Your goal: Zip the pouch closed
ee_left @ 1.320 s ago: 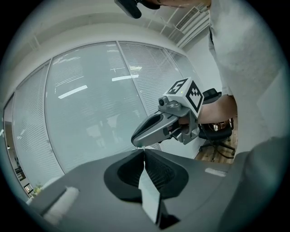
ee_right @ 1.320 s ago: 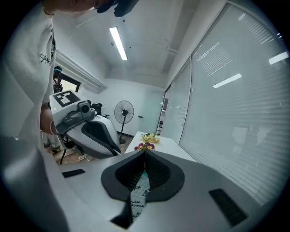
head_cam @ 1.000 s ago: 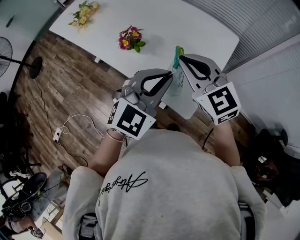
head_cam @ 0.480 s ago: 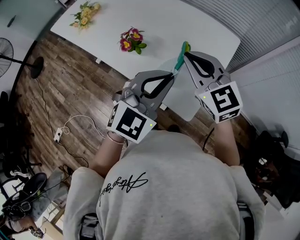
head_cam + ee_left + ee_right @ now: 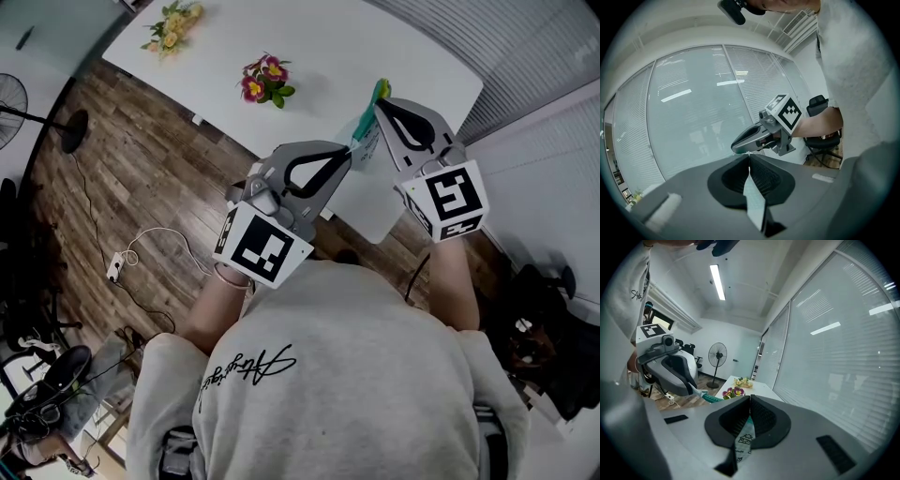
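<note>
Pouch (image 5: 367, 114): thin, clear, teal-edged printed plastic

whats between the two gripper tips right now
The pouch: its teal zipper edge runs from the left gripper to the right gripper, and both are shut on it. The head view shows this best.

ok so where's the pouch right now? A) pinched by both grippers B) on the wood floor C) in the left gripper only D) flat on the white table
A: the left gripper and the right gripper each have their jaws shut on the pouch, with pouch material pinched between them in both gripper views.
</note>
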Tool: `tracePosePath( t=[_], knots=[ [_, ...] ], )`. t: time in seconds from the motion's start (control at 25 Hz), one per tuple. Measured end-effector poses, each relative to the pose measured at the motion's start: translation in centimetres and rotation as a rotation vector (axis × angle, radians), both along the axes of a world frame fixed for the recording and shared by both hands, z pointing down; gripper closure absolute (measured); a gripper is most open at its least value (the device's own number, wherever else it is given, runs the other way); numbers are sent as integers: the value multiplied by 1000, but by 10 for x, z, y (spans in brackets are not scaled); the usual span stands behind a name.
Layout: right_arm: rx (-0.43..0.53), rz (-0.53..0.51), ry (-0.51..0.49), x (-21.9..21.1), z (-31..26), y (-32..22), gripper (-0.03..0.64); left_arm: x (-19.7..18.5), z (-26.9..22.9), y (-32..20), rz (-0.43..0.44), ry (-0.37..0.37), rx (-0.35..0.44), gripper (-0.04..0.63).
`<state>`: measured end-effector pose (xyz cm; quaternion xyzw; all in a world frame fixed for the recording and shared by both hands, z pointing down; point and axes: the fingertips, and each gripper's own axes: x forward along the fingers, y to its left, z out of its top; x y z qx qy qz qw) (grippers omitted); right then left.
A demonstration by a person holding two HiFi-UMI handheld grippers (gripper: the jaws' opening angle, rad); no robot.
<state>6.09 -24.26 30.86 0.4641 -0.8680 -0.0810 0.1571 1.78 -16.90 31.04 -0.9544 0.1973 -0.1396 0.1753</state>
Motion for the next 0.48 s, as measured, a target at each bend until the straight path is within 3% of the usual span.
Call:
tracePosePath(
  t=[0.48],
  knots=[
    [-7,7,10,-2,6,-8,612,-2,2,-2,-2,-10,0,588]
  ],
)
